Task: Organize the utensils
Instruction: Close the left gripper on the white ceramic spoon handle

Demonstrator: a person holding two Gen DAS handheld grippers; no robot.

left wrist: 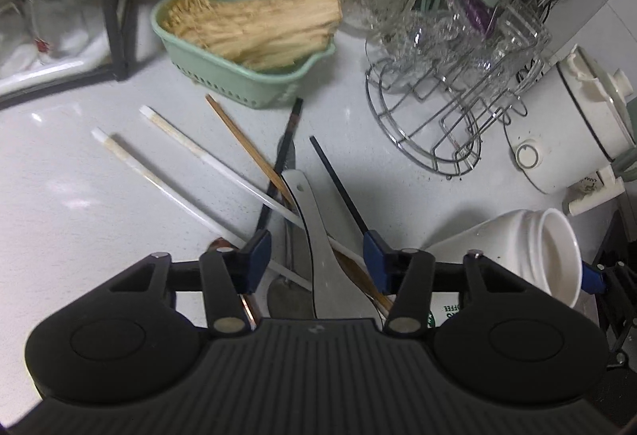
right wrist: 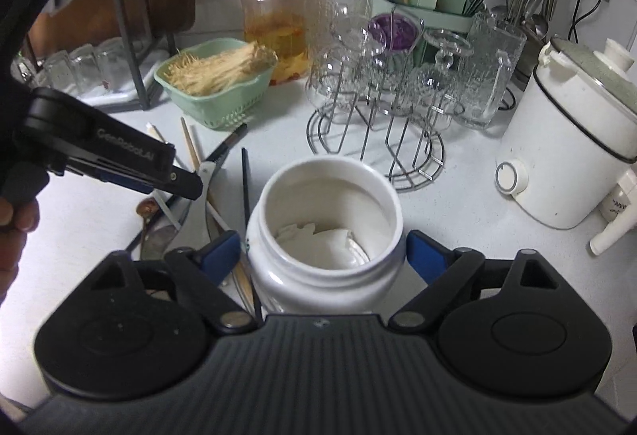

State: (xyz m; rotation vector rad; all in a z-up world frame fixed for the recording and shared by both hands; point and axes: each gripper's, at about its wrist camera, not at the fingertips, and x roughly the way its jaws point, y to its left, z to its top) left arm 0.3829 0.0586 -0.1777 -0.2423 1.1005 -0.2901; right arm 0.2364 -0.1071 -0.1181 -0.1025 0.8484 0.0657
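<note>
Loose utensils lie on the white counter: two white chopsticks, a wooden chopstick, two black chopsticks and a white rice paddle. My left gripper is open, its blue fingers on either side of the paddle and crossed chopsticks, just above them. My right gripper is shut on a white jar, which is open-topped with a bit of white material inside. The jar also shows in the left wrist view. The left gripper shows in the right wrist view.
A green basket of dried strands stands behind the utensils. A wire rack holds glasses. A green utensil caddy with chopsticks is at the back. A white cooker stands at right, a red-lidded jar behind.
</note>
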